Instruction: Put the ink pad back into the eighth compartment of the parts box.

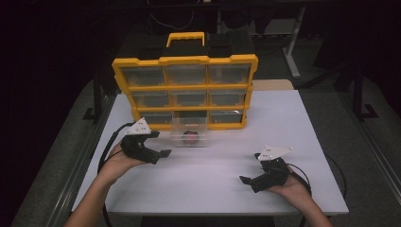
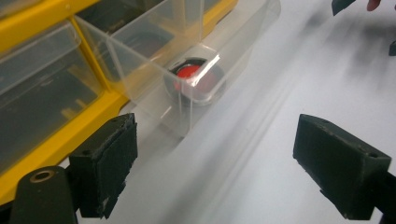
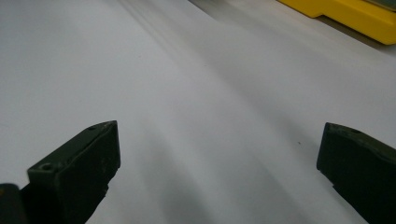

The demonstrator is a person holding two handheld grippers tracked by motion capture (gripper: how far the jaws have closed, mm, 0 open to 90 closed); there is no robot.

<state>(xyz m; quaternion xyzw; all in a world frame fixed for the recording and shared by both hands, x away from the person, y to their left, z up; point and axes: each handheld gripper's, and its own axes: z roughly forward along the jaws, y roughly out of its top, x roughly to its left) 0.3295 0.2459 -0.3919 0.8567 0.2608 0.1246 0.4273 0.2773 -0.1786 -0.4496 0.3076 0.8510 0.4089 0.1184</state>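
The clear drawer point(image 1: 190, 134) sat pulled out of the yellow organizer point(image 1: 185, 90), resting on the white surface point(image 1: 227, 175) with a red-and-black item point(image 2: 192, 77) inside. The left gripper point(image 1: 158, 144) hovered just beside the drawer, jaws apart, nothing between them. Well apart, the right gripper point(image 1: 250, 172) rested low over the surface, jaws wide and empty.

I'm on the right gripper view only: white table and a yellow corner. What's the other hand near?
Observer: The left hand-held gripper sits just left of a clear drawer pulled out of the yellow organizer.
Operator: Anything in the drawer?
Observer: A round black-and-red item, seen through the clear wall.
Operator: Is it gripping the drawer?
Observer: No, jaws open with bare table between them.
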